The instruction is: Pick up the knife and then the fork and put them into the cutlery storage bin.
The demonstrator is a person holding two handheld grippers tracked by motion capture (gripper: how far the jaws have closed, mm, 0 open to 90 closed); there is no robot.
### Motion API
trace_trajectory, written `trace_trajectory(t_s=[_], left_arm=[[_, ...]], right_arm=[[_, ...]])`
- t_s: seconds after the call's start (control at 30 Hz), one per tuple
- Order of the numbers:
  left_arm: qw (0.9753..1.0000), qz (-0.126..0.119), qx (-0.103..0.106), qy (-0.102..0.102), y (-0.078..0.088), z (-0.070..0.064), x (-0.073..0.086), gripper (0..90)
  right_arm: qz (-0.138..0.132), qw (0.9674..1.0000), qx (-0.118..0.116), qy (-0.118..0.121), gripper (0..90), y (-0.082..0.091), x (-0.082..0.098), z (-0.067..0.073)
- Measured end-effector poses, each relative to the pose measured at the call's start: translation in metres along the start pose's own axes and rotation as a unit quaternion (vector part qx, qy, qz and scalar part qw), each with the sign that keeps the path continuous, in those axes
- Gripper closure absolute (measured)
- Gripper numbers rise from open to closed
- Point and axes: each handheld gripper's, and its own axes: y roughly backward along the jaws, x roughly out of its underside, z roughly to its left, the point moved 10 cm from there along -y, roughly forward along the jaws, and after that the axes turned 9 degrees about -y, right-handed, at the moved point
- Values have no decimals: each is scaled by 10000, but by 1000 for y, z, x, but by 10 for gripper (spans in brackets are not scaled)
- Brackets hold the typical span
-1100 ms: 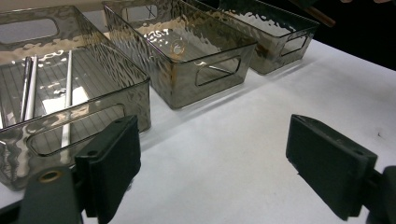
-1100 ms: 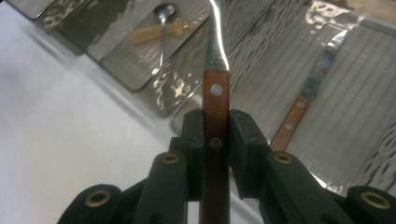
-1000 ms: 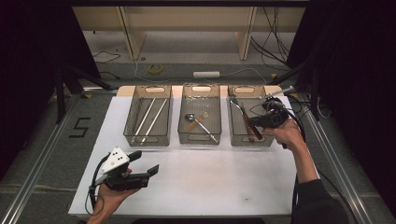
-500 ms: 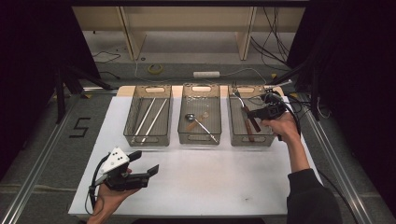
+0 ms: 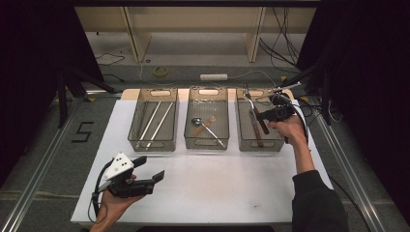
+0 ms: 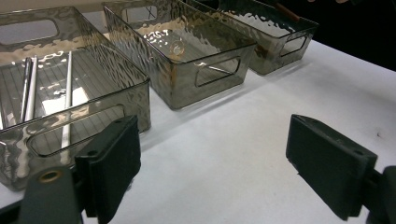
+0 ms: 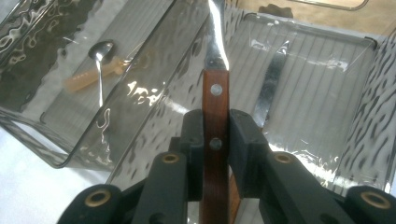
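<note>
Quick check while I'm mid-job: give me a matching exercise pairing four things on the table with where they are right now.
Things:
1. wooden-handled knife
2. two metal rods
3. spoon
4. left gripper

Places or states:
A. lying in the left bin
B. open, above the bare white mat
C. clamped between the fingers of the right gripper, over the right bin
D. lying in the middle bin

Pairs: 1-C, 2-A, 3-D, 4-B
</note>
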Motion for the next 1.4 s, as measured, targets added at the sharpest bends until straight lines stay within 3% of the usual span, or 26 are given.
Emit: trace_trajectory(t_s=[0.3, 1.4], left_arm=[[10000, -1, 3, -3, 0, 0, 0, 174], [10000, 11, 13, -24, 0, -1, 0, 174]], right_arm=[[12, 9998, 182, -96, 773, -8, 0, -5], [194, 9981, 429, -401, 770, -36, 13, -9]])
